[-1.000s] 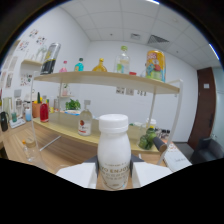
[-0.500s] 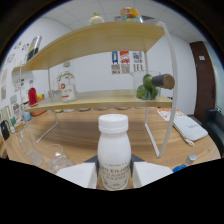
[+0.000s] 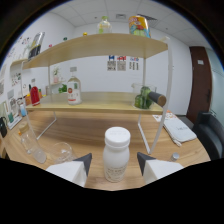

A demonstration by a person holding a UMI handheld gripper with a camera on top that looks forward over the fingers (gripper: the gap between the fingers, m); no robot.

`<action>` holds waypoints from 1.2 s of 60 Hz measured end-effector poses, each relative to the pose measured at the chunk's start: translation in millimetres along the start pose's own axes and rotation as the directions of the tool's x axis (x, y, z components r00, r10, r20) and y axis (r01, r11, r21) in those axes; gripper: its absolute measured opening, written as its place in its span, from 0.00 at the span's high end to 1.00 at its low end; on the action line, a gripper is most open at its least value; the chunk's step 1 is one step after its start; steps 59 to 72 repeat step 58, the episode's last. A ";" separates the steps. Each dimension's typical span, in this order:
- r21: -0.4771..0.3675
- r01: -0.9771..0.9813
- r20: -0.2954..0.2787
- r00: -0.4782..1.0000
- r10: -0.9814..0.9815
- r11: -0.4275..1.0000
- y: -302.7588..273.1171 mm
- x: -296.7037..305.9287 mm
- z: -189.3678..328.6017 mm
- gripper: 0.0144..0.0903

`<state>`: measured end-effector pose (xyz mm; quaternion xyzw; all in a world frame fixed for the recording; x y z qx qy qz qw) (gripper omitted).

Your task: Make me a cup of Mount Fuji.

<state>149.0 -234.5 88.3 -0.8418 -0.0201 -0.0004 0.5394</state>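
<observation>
Between your gripper [image 3: 114, 162] fingers stands a white bottle [image 3: 116, 154] with a white cap, upright, its base low between the two dark fingertips. You can see a gap on each side of it, so the fingers are apart and not pressing on it; whether the bottle rests on the worktop [image 3: 95, 142] you cannot tell, since its bottom is hidden. Beyond the fingers, to the left of the bottle, two clear glass cups [image 3: 47, 149] sit on the wooden worktop. Behind them rises a two-level wooden shelf [image 3: 100, 47] on thin white legs. On its lower board you have a clear bottle with a red and white label [image 3: 74, 91], a red container [image 3: 34, 95] further left, and a green item with a brown end [image 3: 148, 98] on the right. On top stand a pale bottle [image 3: 103, 24] and a colourful carton [image 3: 139, 26]. A white pouch [image 3: 178, 131] lies on the worktop to the right.
</observation>
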 end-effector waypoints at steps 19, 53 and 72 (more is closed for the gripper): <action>-0.076 0.033 -0.031 0.999 -0.035 0.997 -40.5 -61.1 -88.8 0.06; -0.137 0.008 -0.045 0.999 -0.014 0.990 -27.8 -132.6 -142.5 0.05; -0.136 0.009 -0.039 0.999 -0.015 0.991 -31.3 -135.1 -142.7 0.06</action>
